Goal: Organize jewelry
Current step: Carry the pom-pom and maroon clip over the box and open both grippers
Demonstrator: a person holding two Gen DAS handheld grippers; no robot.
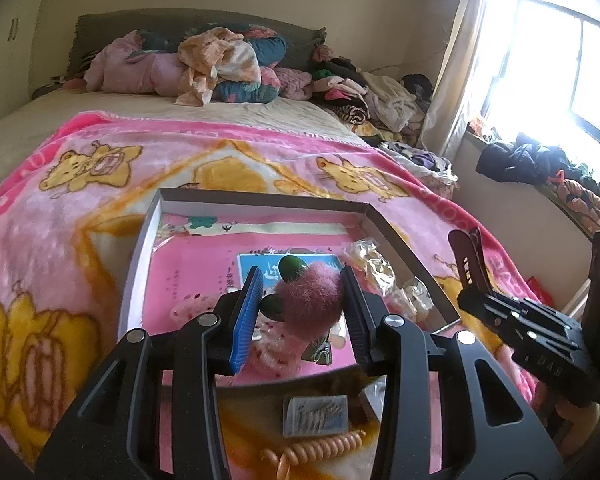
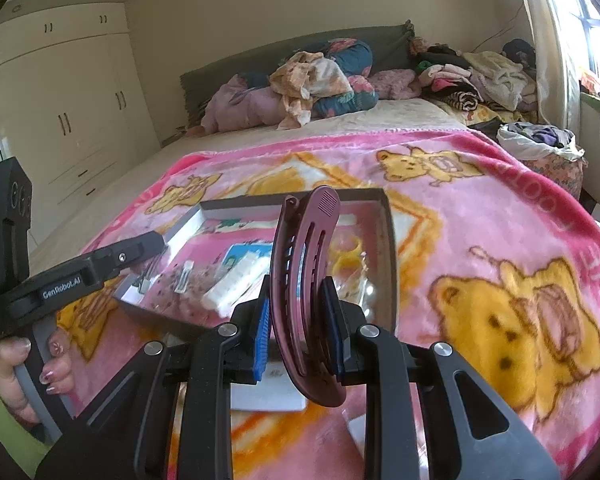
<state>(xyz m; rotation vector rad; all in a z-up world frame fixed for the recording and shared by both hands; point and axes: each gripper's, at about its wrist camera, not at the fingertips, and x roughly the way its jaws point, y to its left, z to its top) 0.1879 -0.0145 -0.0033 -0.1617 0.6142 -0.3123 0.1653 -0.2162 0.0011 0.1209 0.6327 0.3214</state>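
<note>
Left gripper [image 1: 300, 304] squeezing a fluffy pink pom-pom [image 1: 310, 294] between its pads, above the open box [image 1: 260, 200], right gripper [image 2: 300, 320] clamped on an upright maroon hair clip [image 2: 304, 280], above the box's near edge on the pink blanket [image 2: 500, 220]

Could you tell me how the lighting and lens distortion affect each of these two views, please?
Left wrist view: the window is blown out to white, washing the curtain beside it, while the pink pom-pom stays sharp. Right wrist view: lighting is more even, the maroon hair clip is crisp, but the blanket smears softly toward the right. Both views bow straight edges, such as the box rim.
</note>
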